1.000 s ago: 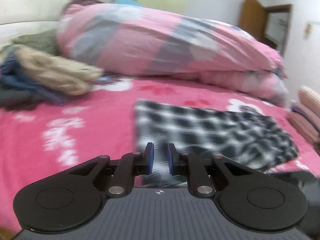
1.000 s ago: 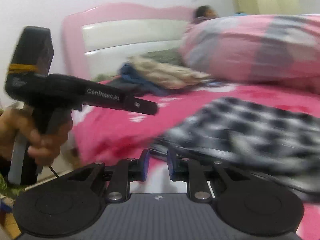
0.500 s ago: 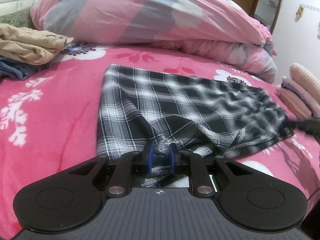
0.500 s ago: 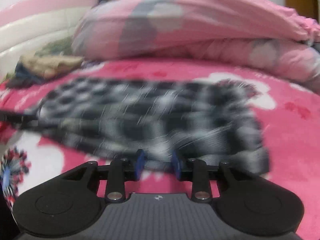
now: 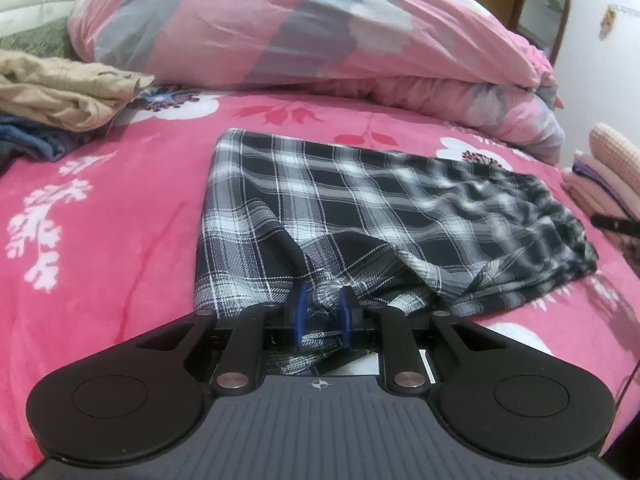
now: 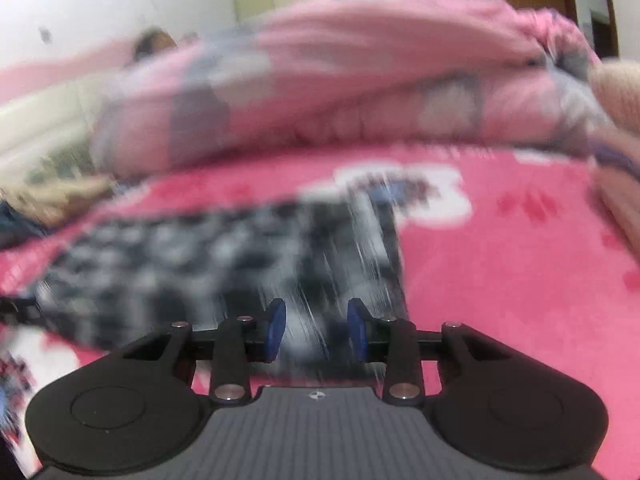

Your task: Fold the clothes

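A black and white plaid garment (image 5: 380,216) lies spread on the pink floral bedspread (image 5: 100,216). My left gripper (image 5: 322,312) is at its near edge, and a fold of the plaid cloth sits between the blue pads, which press on it. In the right wrist view the frame is blurred; the plaid garment (image 6: 200,256) lies ahead and to the left. My right gripper (image 6: 316,330) is open over the garment's right near corner, with cloth showing between the pads, which stand apart.
A big pink and grey duvet (image 5: 300,28) is heaped along the far side of the bed. A pile of tan and blue clothes (image 5: 60,96) lies far left. Folded pink clothes (image 5: 608,176) are stacked at the right edge.
The left gripper went down to the garment's near edge and took a fold between its pads. The right gripper swung right along the garment and opened wider.
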`<action>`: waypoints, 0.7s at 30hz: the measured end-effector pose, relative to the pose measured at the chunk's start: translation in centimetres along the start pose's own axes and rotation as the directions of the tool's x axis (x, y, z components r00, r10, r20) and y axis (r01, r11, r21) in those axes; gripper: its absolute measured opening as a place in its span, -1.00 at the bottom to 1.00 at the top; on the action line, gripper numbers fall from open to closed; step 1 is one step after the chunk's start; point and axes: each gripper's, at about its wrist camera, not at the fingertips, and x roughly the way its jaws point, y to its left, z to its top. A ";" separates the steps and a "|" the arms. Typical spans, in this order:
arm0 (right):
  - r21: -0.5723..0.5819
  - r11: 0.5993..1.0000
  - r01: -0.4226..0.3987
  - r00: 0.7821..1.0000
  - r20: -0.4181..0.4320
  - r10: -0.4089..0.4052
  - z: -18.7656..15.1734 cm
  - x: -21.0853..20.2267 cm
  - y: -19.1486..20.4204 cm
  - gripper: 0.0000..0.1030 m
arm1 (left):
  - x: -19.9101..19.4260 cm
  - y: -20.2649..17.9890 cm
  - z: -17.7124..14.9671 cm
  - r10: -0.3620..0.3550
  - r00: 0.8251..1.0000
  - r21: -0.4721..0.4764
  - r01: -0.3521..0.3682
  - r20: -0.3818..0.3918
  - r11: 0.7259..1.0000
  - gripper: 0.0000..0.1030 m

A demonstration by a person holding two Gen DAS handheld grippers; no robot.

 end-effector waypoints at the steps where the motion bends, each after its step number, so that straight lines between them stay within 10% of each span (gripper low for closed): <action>1: 0.000 1.000 -0.015 1.000 0.017 0.015 0.6 0.2 0.0 -0.30 | 0.0 0.1 0.0 0.001 1.000 -0.005 -0.001 0.000 1.000 -0.64; 6: -0.035 0.999 0.020 0.995 -0.096 -0.024 -2.4 4.7 -2.4 -0.31 | -0.6 0.3 0.3 -0.016 1.000 -0.039 0.016 0.008 0.999 -0.61; 13: 0.053 0.994 -0.094 0.995 0.037 0.092 1.3 1.0 -4.0 -0.28 | -2.2 -1.2 3.3 -0.056 0.993 -0.065 0.063 0.102 0.996 -0.36; 18: 0.013 0.976 -0.215 0.975 0.057 0.214 3.0 5.0 -3.5 -0.32 | 1.7 -5.4 5.0 -0.021 1.000 -0.026 0.021 -0.001 0.999 -0.34; 21: 0.046 0.988 -0.149 0.989 -0.016 0.150 1.6 7.1 -4.8 -0.50 | 4.2 -7.7 5.1 0.041 0.998 0.053 -0.039 -0.048 0.998 -0.34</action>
